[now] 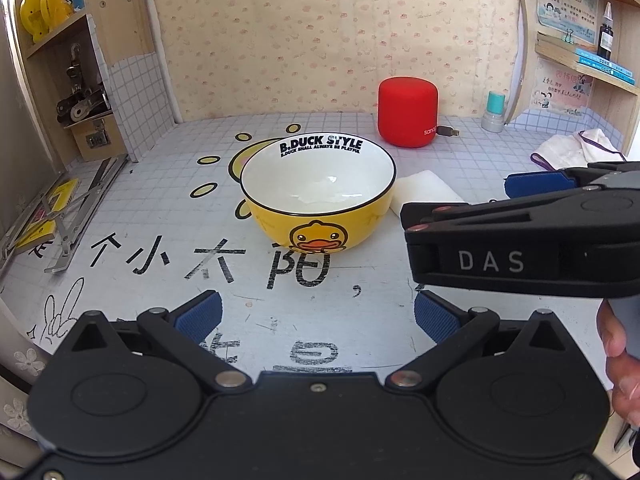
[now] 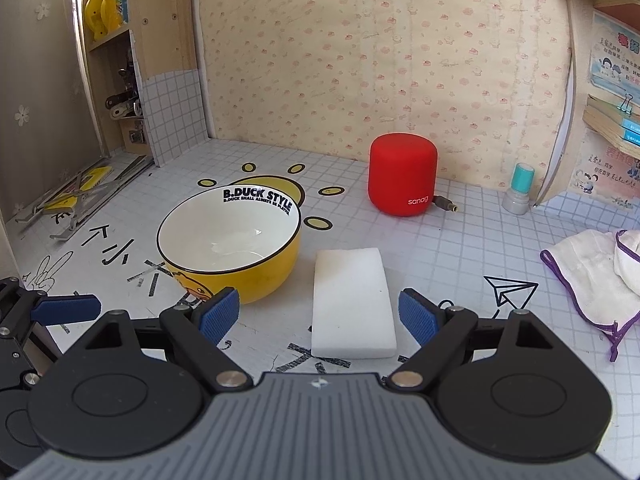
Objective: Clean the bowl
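Note:
A yellow duck-print bowl (image 1: 318,196) with a white inside stands upright on the desk; it also shows in the right wrist view (image 2: 230,240). A white sponge block (image 2: 352,304) lies flat just right of the bowl, partly hidden in the left wrist view (image 1: 428,192). My left gripper (image 1: 318,318) is open and empty, in front of the bowl. My right gripper (image 2: 320,318) is open and empty, its jaws standing either side of the sponge's near end, apart from it. The right gripper's body crosses the left wrist view (image 1: 520,248).
A red cylindrical speaker (image 2: 402,178) stands behind the sponge with a cable plug beside it. A white cloth with purple trim (image 2: 592,280) lies at the right. A small teal-capped bottle (image 2: 520,194) stands near the right shelf. A metal folding stand (image 1: 60,220) lies at the left.

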